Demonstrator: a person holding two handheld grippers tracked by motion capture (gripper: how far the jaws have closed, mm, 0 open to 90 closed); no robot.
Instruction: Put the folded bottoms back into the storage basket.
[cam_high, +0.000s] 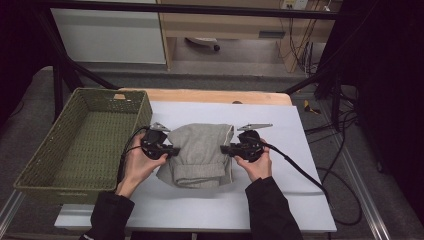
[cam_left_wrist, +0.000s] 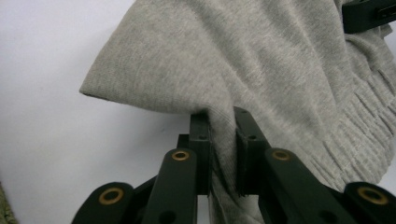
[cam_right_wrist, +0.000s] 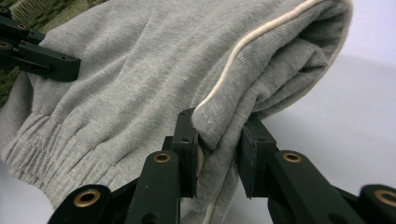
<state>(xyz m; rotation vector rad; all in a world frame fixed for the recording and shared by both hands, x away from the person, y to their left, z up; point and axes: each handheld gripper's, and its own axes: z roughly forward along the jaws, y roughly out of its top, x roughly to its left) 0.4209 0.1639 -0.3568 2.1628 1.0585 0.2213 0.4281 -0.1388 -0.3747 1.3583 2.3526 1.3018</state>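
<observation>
1. Woven green basket (cam_high: 80, 140): at the table's left edge, holding nothing; it lies left of the garment, just past the left hand.
2. Left hand-held gripper (cam_high: 172, 150): jaws closed on the garment's left edge.
3. Folded grey sweatpants (cam_high: 202, 152), probably: on the white table (cam_high: 280, 200), centre, long axis running away from the person, elastic band nearest them.
4. Right hand-held gripper (cam_high: 226, 149): jaws pinching the piped right edge.
</observation>
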